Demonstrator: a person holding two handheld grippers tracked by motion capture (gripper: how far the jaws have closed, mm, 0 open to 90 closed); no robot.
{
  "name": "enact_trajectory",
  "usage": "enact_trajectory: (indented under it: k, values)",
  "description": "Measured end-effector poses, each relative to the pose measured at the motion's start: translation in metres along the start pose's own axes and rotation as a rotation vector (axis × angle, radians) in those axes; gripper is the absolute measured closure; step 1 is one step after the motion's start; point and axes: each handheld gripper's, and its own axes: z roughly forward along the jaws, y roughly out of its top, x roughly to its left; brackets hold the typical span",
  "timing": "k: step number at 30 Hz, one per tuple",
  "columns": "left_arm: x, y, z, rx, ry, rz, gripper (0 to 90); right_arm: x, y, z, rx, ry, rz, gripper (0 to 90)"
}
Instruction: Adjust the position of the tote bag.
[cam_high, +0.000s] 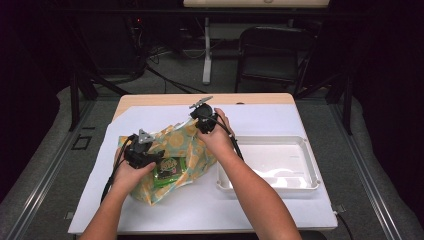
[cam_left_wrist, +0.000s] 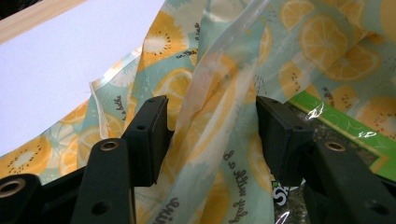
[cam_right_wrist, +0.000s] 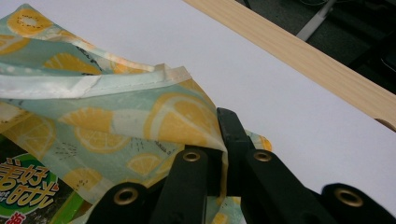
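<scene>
The lemon-print bag (cam_high: 192, 150) lies on the table (cam_high: 150, 210), at nine o'clock from the white tray (cam_high: 310, 165). Right hand-held gripper (cam_right_wrist: 224, 140) is clamped on the bag's edge. Left hand-held gripper (cam_left_wrist: 210, 135) stands wide, straddling a fold without pressing it.

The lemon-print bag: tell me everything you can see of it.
The lemon-print bag looks like thin, glossy coated fabric, pale teal with orange and yellow citrus slices, some script lettering and a stitched hem. It lies crumpled on the white table cover, left of the white tray. A green snack packet shows in its opening. The right gripper is shut on its far edge, holding that lifted. The left gripper stands open around a fold, pads not pressing.
</scene>
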Motion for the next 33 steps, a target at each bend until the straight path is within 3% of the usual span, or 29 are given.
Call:
enact_trajectory:
  k: [5, 12, 22, 33]
  values:
    - [0.003, -0.004, 0.005, 0.001, -0.022, -0.012, 46.0, 0.001, 0.000, 0.000, -0.002, 0.001, 0.000, 89.5]
    - [0.006, -0.008, 0.009, 0.005, -0.017, -0.028, 46.5, 0.001, 0.000, 0.001, -0.003, -0.001, -0.002, 89.5]
    - [0.012, -0.013, 0.013, 0.045, 0.007, -0.038, 73.3, 0.003, -0.003, 0.005, 0.011, -0.006, -0.014, 89.1]
    - [0.023, -0.019, 0.012, 0.034, 0.024, -0.085, 82.3, 0.003, -0.008, 0.013, 0.036, -0.020, -0.019, 88.5]
